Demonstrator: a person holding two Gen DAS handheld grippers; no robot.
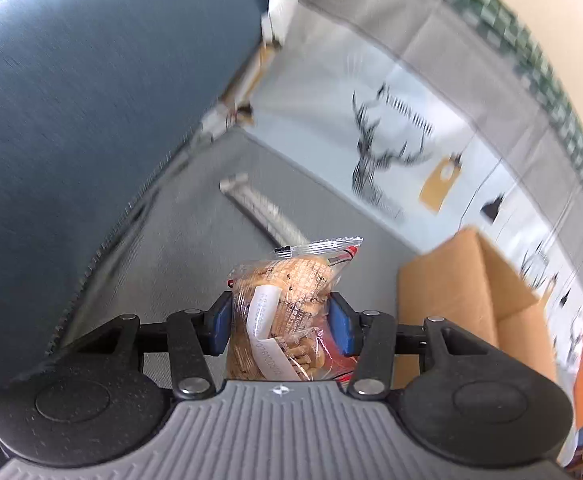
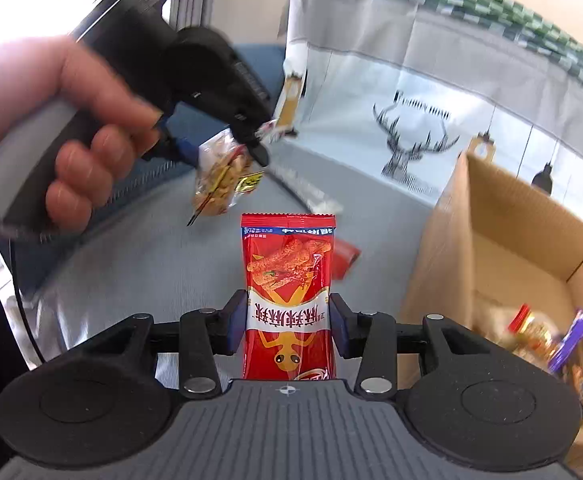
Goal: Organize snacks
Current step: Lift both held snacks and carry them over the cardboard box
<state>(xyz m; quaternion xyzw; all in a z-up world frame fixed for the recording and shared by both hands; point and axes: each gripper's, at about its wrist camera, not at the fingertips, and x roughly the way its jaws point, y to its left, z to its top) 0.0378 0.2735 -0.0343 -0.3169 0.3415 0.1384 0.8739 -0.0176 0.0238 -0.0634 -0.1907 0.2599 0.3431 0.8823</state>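
1. While both hands are loaded, the thing that matters is where the cardboard box [image 2: 503, 240] sits: off to the right of both grippers, top open, so each packet has to travel rightward and drop in.
2. Right gripper [image 2: 289, 328] is way closer to it. Its jaws are narrowed onto a red snack packet [image 2: 289, 280], pads pressing both sides, long axis pointing straight ahead along the fingers.
3. Left gripper [image 1: 279, 324] has its jaws squeezed on a clear cracker packet [image 1: 287, 304]; they've been closing lately and the pads now dent the wrap. From the right wrist view you can see a hand [image 2: 71, 120] holding that tool up, packet dangling above the grey surface.
4. Count: two packets in grip, one per gripper. One more red packet [image 2: 345, 258] lies just behind the held red one, and a pale wrapped one [image 1: 259, 208] lies further back. Box already has several snacks inside, too blurry to count.
5. My guess: right goes in first, left follows.
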